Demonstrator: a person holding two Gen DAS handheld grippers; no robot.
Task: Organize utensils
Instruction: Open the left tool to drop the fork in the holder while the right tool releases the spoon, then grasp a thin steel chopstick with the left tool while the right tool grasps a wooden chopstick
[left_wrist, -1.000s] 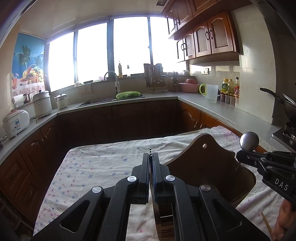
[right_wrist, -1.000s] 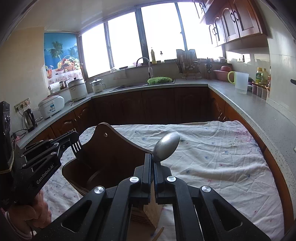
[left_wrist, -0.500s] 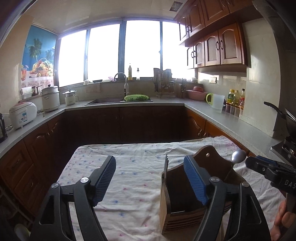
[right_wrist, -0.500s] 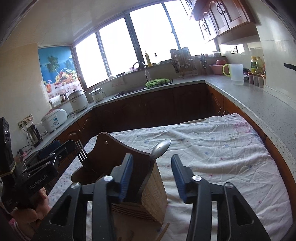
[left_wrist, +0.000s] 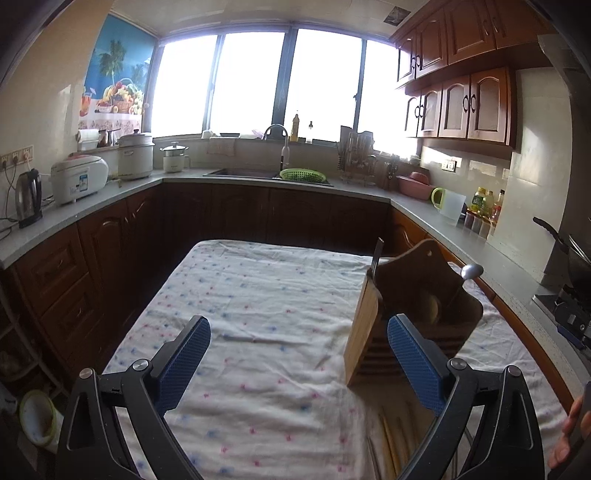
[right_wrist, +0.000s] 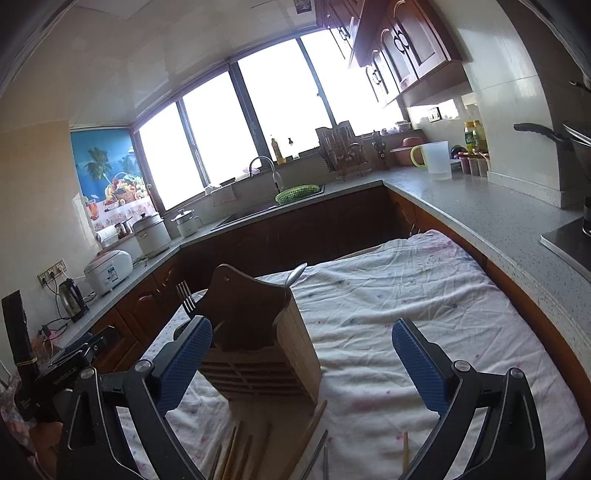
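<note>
Both tongs are seen with jaws opening, nothing between the blue ribbed pads. Left gripper (left_wrist: 298, 360): the brown wooden utensil holder (left_wrist: 413, 314) is placed ahead, just beyond its right pad, on the white dotted tablecloth (left_wrist: 258, 295). Right gripper (right_wrist: 301, 360): the same holder (right_wrist: 258, 332) is noted ahead, beside its left pad. A steel fork (right_wrist: 185, 300) and steel spoon (right_wrist: 297, 275) are stood upright in the holder. Wooden chopsticks (right_wrist: 236, 454) are laid on the cloth below the right gripper.

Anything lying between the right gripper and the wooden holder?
Yes: chopsticks on the cloth, between the right gripper and wooden holder, in the right wrist view.
</note>
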